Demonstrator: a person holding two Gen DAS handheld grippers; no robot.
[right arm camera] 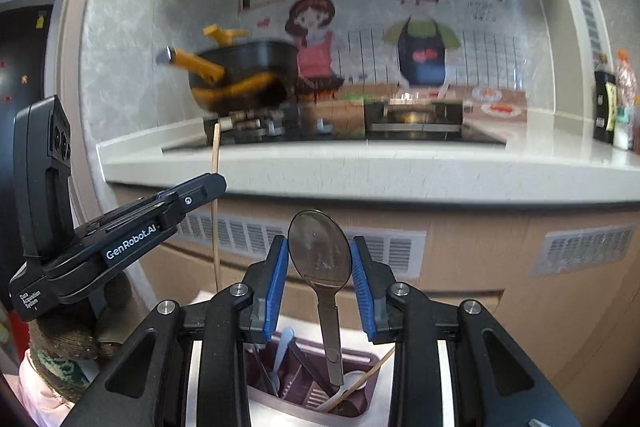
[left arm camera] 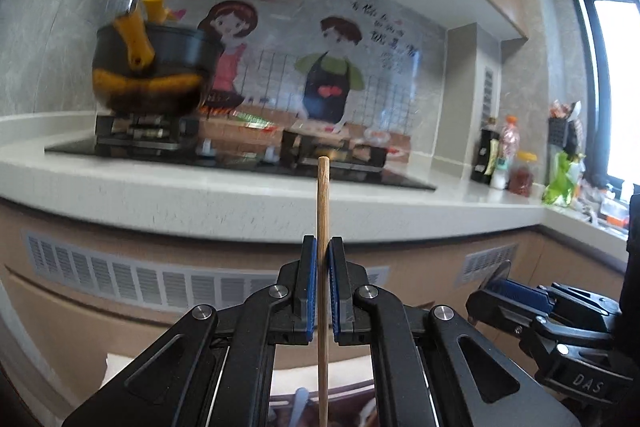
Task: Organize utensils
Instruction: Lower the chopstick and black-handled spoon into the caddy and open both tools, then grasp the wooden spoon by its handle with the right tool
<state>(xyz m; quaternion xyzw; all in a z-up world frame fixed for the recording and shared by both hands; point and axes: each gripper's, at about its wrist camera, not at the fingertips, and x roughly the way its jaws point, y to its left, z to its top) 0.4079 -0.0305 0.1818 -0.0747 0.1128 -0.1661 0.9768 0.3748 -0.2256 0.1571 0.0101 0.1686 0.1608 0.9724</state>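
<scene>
My left gripper (left arm camera: 323, 251) is shut on a wooden chopstick (left arm camera: 323, 203) held upright; it also shows at the left of the right wrist view (right arm camera: 208, 187) with the chopstick (right arm camera: 216, 155). My right gripper (right arm camera: 319, 255) is shut on the bowl of a metal spoon (right arm camera: 318, 251), handle hanging down over a purple utensil holder (right arm camera: 360, 359). The holder contains a light blue plastic spoon (right arm camera: 283, 347), a white spoon (right arm camera: 352, 381), another wooden chopstick (right arm camera: 376, 367) and dark utensils. The right gripper also shows at the right of the left wrist view (left arm camera: 492, 275).
A white counter (left arm camera: 200, 203) runs ahead with a black gas hob (left arm camera: 240, 151). A dark pot with yellow handles (left arm camera: 152, 67) stands on the left burner. Bottles (left arm camera: 500, 159) and clutter stand at the counter's right end. Beige cabinet fronts with vents (right arm camera: 460, 267) lie below.
</scene>
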